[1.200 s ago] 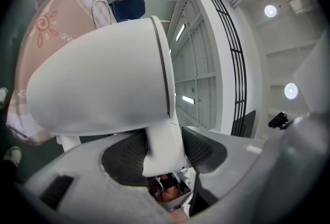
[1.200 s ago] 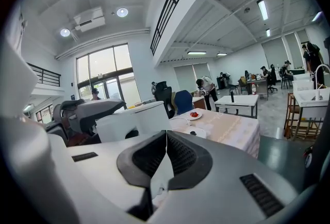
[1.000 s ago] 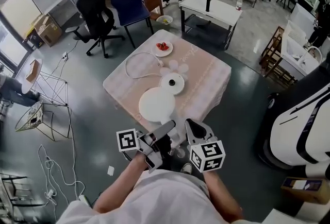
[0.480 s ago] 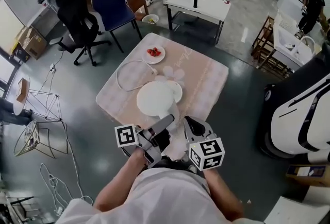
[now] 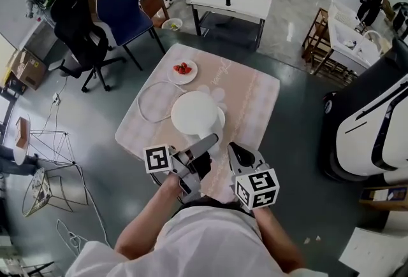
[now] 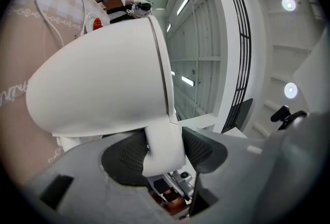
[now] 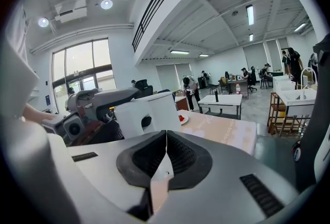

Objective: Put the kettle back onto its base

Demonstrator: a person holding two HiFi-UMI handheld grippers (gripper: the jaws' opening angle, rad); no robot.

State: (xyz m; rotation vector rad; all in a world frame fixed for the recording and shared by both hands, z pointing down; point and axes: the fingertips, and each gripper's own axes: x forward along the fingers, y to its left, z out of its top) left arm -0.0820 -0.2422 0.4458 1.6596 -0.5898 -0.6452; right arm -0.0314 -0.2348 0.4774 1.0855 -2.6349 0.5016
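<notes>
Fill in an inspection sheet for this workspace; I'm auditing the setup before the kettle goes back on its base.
Surface: table covered by a pale checked cloth.
Job's things: white kettle over the base, which it mostly hides; whether it is seated can't be told.
Clutter: plate of red fruit.
Grippers: left gripper shut on the kettle's handle; right gripper shut, empty.
Cables: white cord looped on the cloth.
Surroundings: office chairs, white side table, people further off.
</notes>
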